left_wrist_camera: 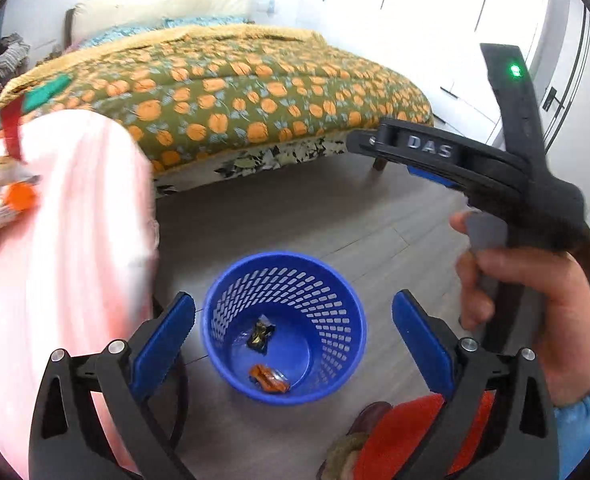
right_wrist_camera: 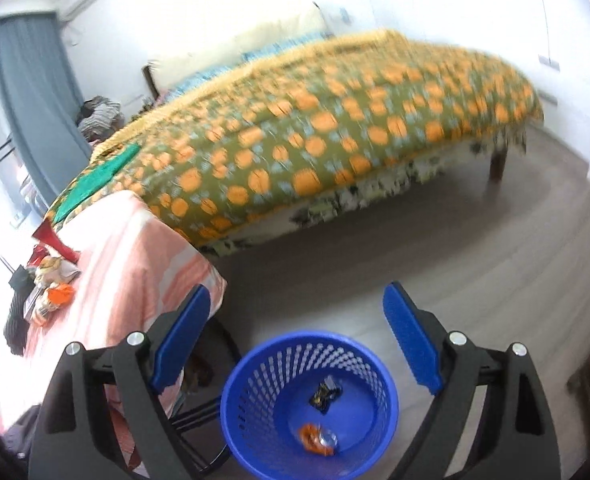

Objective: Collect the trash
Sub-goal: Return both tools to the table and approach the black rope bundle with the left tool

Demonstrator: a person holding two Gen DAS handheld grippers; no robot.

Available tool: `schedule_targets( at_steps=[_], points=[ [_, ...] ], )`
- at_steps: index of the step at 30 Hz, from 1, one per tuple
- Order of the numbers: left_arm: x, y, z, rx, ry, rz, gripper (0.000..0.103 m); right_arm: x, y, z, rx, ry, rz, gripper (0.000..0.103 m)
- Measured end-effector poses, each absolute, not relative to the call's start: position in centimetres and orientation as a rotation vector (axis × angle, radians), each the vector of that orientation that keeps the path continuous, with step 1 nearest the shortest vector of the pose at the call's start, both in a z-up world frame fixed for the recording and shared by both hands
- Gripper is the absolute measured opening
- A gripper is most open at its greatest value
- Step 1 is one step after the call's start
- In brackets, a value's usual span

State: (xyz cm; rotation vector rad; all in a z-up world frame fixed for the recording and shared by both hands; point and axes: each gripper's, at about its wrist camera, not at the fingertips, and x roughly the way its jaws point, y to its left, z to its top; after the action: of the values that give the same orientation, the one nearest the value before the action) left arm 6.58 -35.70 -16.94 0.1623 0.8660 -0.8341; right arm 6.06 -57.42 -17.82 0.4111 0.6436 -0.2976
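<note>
Two wrappers already lay in the blue basket (left_wrist_camera: 285,328), so I judged the step in hand to be the gap between a drop and the next pick.

Starting at nine o'clock in the left wrist view, the remaining trash (left_wrist_camera: 5,196), a blurred heap of wrappers with an orange piece among it, sat on the pink-striped cloth (left_wrist_camera: 67,240) that covered a small table. Moving toward the middle, my left gripper (left_wrist_camera: 293,332) hung above the basket with its jaws spread wide and nothing between them. Inside the basket the dark wrapper (left_wrist_camera: 261,334) lay near the centre of the floor, and the orange wrapper (left_wrist_camera: 269,378) lay at about six o'clock from it, apart from it. At three o'clock the right gripper (left_wrist_camera: 391,152) showed with the hand (left_wrist_camera: 527,300) on its handle; from its own camera its jaws were also spread and empty above the basket rim.

Behind everything, at twelve o'clock, stood the bed (left_wrist_camera: 235,92) with its orange-patterned cover, and I could see no litter on it, though the right view was too blurred to be sure.

The next move, as I read it, called for swinging one gripper toward nine o'clock, lowering the open jaws over a single piece in the heap, and closing without catching the cloth beneath.
</note>
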Motion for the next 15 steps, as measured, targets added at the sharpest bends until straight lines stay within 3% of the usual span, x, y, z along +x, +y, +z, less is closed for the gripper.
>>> schedule_targets(
  at_steps=[15],
  points=[
    [6.9,-17.4,-15.0,0.094,0.824,-0.523,0.098,8.8,-38.9,-15.8,0.109,0.596,-0.018,0.087]
  ],
)
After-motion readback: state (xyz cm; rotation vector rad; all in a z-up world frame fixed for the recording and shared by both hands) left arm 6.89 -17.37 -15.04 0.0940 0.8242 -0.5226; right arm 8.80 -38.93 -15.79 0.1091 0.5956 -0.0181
